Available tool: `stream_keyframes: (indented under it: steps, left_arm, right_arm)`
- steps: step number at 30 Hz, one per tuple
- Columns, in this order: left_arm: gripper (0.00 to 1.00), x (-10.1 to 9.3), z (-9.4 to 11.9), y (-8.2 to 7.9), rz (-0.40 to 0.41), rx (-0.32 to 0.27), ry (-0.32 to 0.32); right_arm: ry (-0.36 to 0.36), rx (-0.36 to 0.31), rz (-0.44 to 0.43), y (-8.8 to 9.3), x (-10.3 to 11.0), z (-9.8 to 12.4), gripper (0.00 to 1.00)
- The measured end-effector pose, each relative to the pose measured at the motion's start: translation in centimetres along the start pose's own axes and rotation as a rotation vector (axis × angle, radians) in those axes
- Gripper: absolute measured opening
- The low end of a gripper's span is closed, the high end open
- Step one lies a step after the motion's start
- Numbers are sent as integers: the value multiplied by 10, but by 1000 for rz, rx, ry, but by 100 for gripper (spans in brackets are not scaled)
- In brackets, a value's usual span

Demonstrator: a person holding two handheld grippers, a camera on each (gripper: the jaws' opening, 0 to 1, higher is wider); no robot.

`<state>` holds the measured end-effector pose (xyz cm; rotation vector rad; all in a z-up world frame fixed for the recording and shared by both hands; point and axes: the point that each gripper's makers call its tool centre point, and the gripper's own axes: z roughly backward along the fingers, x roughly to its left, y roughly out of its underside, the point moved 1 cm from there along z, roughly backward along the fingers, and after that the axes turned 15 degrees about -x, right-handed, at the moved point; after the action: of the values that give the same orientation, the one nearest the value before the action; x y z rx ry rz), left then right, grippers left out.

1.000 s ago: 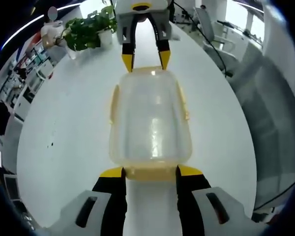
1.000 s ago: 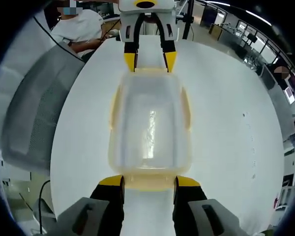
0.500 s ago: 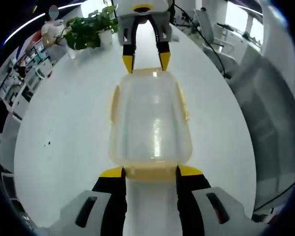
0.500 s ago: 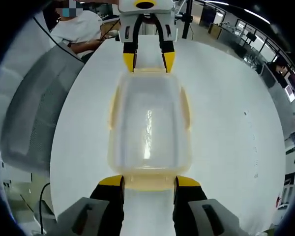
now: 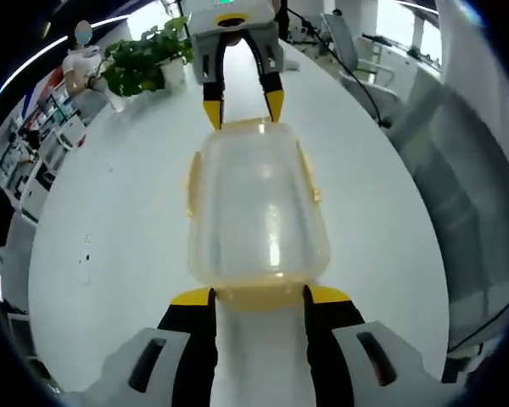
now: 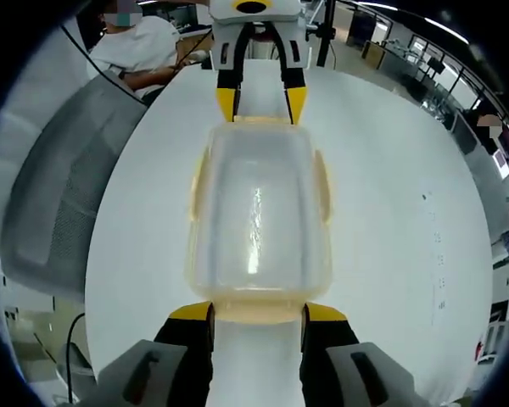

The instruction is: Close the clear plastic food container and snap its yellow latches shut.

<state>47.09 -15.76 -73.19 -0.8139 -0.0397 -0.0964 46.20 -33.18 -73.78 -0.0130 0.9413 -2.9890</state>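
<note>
container (image 5: 257, 212): mid-table (image 5: 119, 220), margins bare | left tool (image 5: 257, 294), right tool (image 6: 256, 310): both spread, at end latches

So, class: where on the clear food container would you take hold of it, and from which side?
Grip the yellow end latch at a short end of the clear container, coming in along its length; the left gripper sits there, jaws open astride that narrow tab.

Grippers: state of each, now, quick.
Left gripper: open, jaws at either side of the yellow end latch of the clear container.
Right gripper: open, astride the opposite end latch.
</note>
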Motion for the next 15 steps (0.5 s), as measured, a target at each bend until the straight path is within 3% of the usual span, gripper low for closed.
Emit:
stream_keyframes:
  steps: [3, 5, 11, 15]
  left_arm:
    - [49, 1, 2, 3, -6, -4, -12]
    - [48, 0, 4, 5, 9, 5, -8]
    - [46, -4, 7, 5, 25, -2, -10]
    - [46, 2, 9, 0, 20, -24, -50]
  right_arm:
    - [0, -13, -12, -1, 1, 1, 42]
    - [8, -18, -19, -2, 1, 1, 45]
    - [6, -17, -30, -2, 2, 4, 42]
    - [26, -7, 1, -3, 0, 6, 41]
